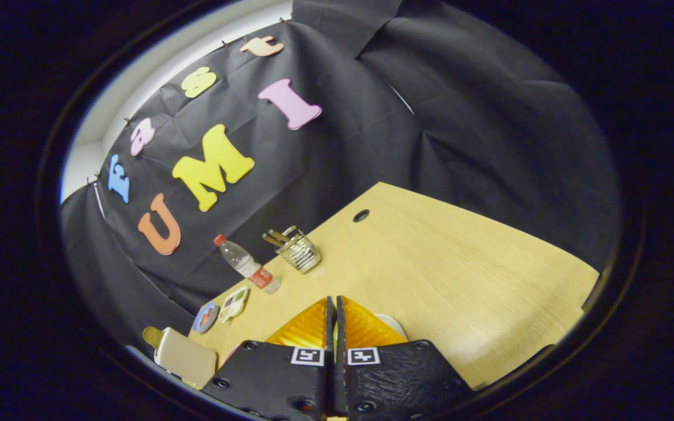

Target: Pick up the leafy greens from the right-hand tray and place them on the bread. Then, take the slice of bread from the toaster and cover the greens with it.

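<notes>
Here the bench (430,251) carries one water bottle (246,264), one mesh pen cup (300,252), two small plates (220,310) and one toaster (186,356) at its near corner. The gripper (335,310) is tilted, so the bench slants across the view. Its jaws stand closed together with nothing visibly between them. A pale plate (394,325) edge peeks just beside them. The greens and bread cannot be made out.

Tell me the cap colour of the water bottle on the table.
Red, seen in the gripper view: the bottle stands beside the mesh cup, well beyond the gripper.
</notes>
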Available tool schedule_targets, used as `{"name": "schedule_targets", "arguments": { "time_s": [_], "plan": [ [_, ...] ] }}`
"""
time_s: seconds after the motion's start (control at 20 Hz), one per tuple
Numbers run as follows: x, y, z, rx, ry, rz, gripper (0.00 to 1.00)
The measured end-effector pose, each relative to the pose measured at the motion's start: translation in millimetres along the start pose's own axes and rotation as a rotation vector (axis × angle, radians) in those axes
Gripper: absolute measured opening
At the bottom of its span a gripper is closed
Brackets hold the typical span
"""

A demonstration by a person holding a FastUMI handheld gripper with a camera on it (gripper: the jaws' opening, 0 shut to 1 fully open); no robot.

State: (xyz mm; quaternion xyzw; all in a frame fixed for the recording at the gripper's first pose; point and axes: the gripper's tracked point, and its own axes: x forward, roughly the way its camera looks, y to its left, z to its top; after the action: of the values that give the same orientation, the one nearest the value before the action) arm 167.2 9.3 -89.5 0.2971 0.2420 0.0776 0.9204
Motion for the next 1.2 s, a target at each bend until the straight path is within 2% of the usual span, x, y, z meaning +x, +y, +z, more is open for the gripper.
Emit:
{"name": "schedule_targets", "arguments": {
  "time_s": [0.3, 0.6, 0.9, 1.05, 1.2],
  "plan": [
    [-21.1, 54.1, 8.7, 0.0, -0.028, 0.085, 0.0],
    [-34.3, 136.2, -10.3, -0.058, -0.031, 0.185, 0.0],
    [-29.8, 219.8, -68.0, -0.115, 0.004, 0.298, 0.0],
    [-17.7, 247.0, -104.7, -0.173, 0.031, 0.32, 0.0],
    [-13.0, 265.2, -138.9, -0.165, 0.067, 0.348, 0.0]
  ]
}}
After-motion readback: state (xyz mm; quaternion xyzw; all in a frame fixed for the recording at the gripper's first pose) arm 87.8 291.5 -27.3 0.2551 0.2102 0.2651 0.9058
